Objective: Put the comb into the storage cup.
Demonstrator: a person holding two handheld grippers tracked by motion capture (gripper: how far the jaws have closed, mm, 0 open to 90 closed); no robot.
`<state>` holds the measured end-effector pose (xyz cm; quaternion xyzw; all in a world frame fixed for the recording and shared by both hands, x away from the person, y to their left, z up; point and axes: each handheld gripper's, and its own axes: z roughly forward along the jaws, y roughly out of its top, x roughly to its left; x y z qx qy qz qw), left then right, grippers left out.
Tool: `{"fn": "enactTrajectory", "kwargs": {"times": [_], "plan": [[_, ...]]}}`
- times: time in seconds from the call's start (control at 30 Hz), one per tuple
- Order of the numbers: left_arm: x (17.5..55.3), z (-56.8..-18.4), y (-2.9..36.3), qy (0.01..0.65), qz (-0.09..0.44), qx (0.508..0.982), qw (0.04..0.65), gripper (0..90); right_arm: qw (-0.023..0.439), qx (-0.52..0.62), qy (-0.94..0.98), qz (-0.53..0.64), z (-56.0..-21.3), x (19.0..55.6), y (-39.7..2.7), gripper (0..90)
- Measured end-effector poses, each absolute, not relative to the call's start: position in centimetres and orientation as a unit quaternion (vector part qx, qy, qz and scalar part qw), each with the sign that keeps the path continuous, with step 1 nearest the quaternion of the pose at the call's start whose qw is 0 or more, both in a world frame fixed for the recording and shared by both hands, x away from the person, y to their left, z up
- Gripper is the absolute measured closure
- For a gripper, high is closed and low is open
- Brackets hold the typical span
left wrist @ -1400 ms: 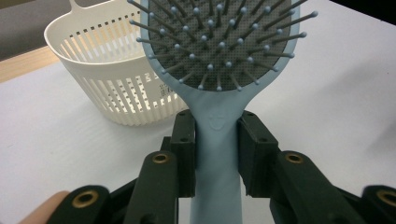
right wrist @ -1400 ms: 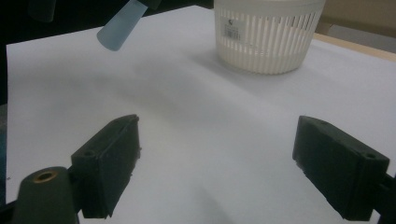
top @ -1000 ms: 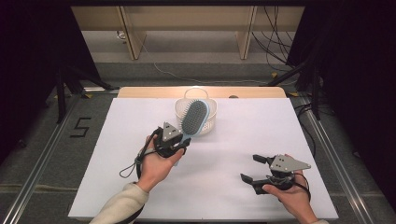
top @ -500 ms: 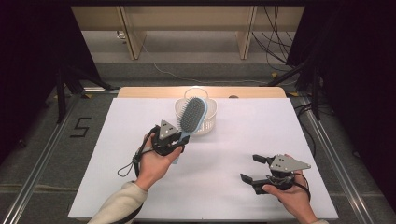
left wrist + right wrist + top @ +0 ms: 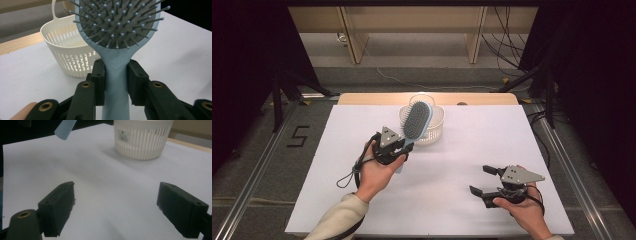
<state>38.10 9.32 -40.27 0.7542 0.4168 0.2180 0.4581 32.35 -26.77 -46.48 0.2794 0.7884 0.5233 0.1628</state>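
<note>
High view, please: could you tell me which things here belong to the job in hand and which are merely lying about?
In the job:
- hairbrush, clamped in the left gripper
- white basket
- table

Just about:
- right gripper, open, holding nothing
- cables on the floor
- floor marking "5"

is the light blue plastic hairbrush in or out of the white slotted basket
Out: the light blue plastic hairbrush is clamped by its handle in the left gripper, above the white slotted basket.

Matt plastic hairbrush (image 5: 117, 32), slotted plastic basket (image 5: 67, 50)
</note>
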Motion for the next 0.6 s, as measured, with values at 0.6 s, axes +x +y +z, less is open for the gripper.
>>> {"fn": "enactTrajectory", "kwargs": {"times": [0.6], "plan": [[38.49,-39.98,9.41,0.409,0.23,0.757,0.454,69.9,0.167,0.281,0.788,0.521,-46.48,32.39,-26.85,15.6]]}}
